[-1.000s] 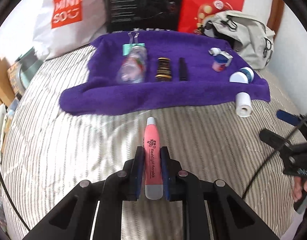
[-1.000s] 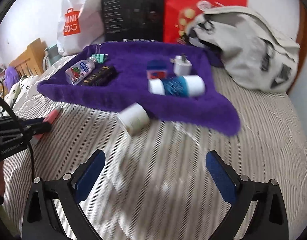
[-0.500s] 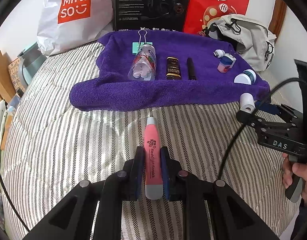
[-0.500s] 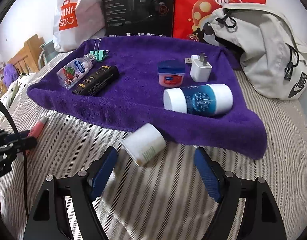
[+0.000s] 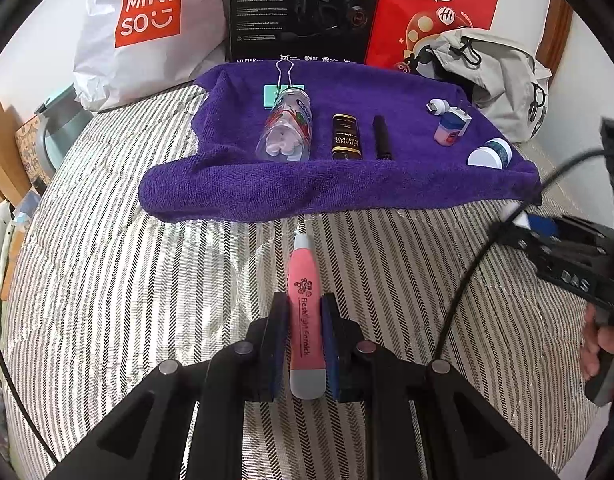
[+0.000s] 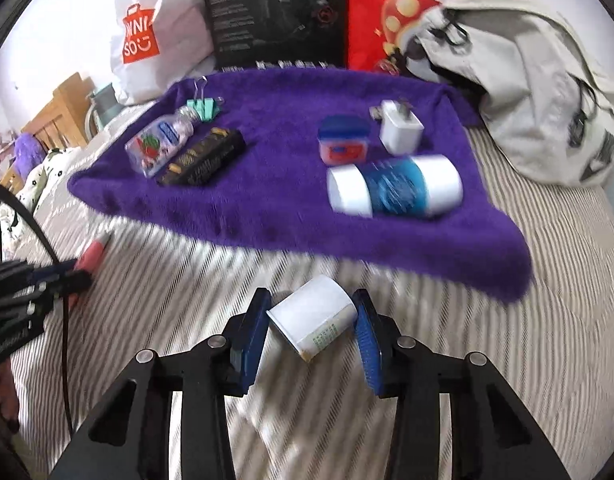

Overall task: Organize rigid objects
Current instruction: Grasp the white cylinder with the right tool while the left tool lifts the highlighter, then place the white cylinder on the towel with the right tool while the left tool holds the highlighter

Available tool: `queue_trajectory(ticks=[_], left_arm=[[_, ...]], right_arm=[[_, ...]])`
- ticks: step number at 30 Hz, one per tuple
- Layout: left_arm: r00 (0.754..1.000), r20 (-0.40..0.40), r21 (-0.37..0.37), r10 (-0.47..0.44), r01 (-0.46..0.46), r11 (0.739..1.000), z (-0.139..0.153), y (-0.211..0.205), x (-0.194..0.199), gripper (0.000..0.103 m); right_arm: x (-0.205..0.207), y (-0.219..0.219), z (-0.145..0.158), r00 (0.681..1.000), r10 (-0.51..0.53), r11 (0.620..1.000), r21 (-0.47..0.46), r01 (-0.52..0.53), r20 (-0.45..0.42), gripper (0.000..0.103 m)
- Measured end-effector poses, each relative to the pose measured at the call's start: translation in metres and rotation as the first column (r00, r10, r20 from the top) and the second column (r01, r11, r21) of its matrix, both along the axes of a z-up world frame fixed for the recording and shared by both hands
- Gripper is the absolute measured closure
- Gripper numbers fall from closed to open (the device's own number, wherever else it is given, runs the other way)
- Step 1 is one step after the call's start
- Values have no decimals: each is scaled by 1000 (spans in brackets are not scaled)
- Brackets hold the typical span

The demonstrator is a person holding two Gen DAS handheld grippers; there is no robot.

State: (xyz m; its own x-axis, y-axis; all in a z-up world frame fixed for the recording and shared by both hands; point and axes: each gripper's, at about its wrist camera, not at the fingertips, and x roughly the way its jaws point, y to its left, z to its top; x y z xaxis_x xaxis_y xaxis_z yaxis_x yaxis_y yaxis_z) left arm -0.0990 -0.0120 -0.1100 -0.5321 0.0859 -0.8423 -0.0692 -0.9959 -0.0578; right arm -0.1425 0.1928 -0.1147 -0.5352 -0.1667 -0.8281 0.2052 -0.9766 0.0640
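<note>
The left gripper (image 5: 303, 346) pinches a pink pen-shaped tube (image 5: 305, 312), tip toward twelve o'clock, over the striped bedcover (image 5: 107, 300). Beyond lies a purple towel (image 5: 267, 188) carrying a clear bottle (image 5: 287, 130), a dark box (image 5: 346, 137) and, at two o'clock, what may be a white-capped jar (image 5: 490, 154).

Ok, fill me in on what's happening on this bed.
A person is tidying small items onto a purple towel with two handheld grippers. The left gripper is clamped on a pink pen-shaped flashlight lying on the striped bedding. The right gripper has its fingers around a small white jar just off the towel's edge.
</note>
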Motion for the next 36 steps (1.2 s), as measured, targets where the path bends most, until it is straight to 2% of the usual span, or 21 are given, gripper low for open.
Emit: queue_trajectory(ticks=[4,10,17,20,26,29,31,36], left_arm=[[1000,-1,-4,0,0,1000,0,1,0,86],[1000,-1,-7,-1,1,1000,0,0,0,86],[1000,2,-19,0,0,1000,0,2,0,86],[1000,3,-20,-2,2,1000,0,2,-1,86],[1000,4,-20,-1,1,1000,0,1,-1,86],[1000,4,-22,-2,2,1000,0,2,-1,86],[1000,5,-24,-3,3,1000,-1,2,-1,86],[1000,0,-28,-9,9,1000,-1,2,-1,86]], right_arm=[[21,9,-1,1000,-14,1000,19,14,10,61],[37,7,-5,999,4,999,45,-2,-36,60],[48,9,-2,998,55,998,40,-55,1,60],[49,9,-4,997,72,996,50,-72,-5,59],[38,11,-5,998,42,998,46,-40,-38,56],[37,9,-5,998,52,998,50,-50,-45,58],[38,9,-5,997,58,997,47,-56,-45,65],[40,6,-4,996,70,997,47,-68,-50,72]])
